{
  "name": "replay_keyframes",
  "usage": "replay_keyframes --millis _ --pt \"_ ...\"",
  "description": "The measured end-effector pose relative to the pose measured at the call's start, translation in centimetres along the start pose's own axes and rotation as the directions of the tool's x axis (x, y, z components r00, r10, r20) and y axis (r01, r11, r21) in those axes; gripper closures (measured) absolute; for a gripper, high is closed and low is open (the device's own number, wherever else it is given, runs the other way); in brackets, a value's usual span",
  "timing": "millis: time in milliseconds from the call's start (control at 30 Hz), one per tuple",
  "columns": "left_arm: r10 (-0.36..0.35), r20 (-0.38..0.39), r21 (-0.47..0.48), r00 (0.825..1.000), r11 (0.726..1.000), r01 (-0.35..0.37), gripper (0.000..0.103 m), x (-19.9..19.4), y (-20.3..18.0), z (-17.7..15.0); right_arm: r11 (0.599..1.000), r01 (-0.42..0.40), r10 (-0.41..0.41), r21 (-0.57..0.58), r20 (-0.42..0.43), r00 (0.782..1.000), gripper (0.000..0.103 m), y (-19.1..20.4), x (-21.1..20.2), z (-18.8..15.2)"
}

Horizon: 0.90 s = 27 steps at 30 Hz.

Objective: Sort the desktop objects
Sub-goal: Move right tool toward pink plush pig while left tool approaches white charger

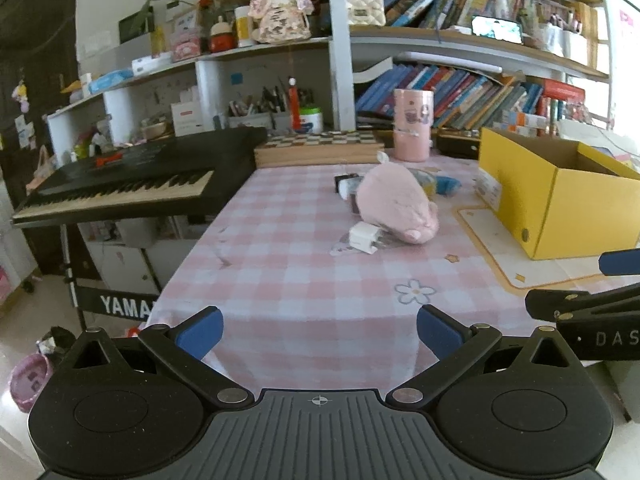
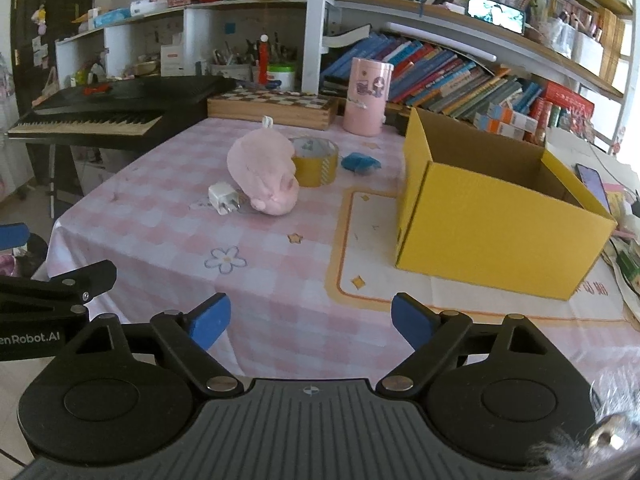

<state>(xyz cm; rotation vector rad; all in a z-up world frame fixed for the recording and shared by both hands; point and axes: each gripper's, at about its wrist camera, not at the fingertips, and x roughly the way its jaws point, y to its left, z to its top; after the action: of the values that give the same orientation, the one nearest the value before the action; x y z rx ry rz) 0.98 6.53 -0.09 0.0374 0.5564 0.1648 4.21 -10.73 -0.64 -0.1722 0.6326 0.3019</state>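
Note:
A pink plush toy (image 1: pixel 394 204) (image 2: pixel 264 170) lies on the pink checked tablecloth (image 1: pixel 304 280) (image 2: pixel 272 256) in mid-table. A white charger plug (image 1: pixel 366 238) (image 2: pixel 223 198) rests at its near side. Behind it stand a yellow tape roll (image 2: pixel 316 160), a blue crumpled item (image 2: pixel 360 163) (image 1: pixel 447 185) and a small dark box (image 1: pixel 346 185). An open yellow cardboard box (image 1: pixel 560 200) (image 2: pixel 492 220) sits on the right. My left gripper (image 1: pixel 319 332) and right gripper (image 2: pixel 311 322) both hover open over the table's near edge, nothing between their fingers.
A black keyboard (image 1: pixel 120 184) (image 2: pixel 100 112) stands left of the table. A chessboard box (image 1: pixel 316 146) (image 2: pixel 276 106) and a pink canister (image 1: pixel 413 124) (image 2: pixel 369 96) stand at the back, below crowded bookshelves. A phone (image 2: pixel 592 182) lies right of the yellow box.

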Motion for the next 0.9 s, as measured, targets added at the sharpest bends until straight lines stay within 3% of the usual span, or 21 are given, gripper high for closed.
replay_keyframes --millis 333,567,900 --pt "0.029 -0.004 -0.019 1.0 0.999 -0.029 0.0 1.9 0.3 1.0 0.998 -0.041 0.041 -0.05 -0.002 0.999 0.02 0.4 2.4 2.1" --pt "0.017 -0.003 -0.007 1.0 1.0 -0.017 0.0 3.5 -0.4 1.7 0.992 -0.089 0.088 -0.091 -0.007 0.996 0.032 0.2 4.9 4.2" --pt "0.048 -0.012 0.034 0.999 0.998 -0.047 0.0 6.6 -1.5 3.6 0.978 -0.161 0.161 -0.129 -0.009 0.987 0.032 -0.3 9.5 8.0"
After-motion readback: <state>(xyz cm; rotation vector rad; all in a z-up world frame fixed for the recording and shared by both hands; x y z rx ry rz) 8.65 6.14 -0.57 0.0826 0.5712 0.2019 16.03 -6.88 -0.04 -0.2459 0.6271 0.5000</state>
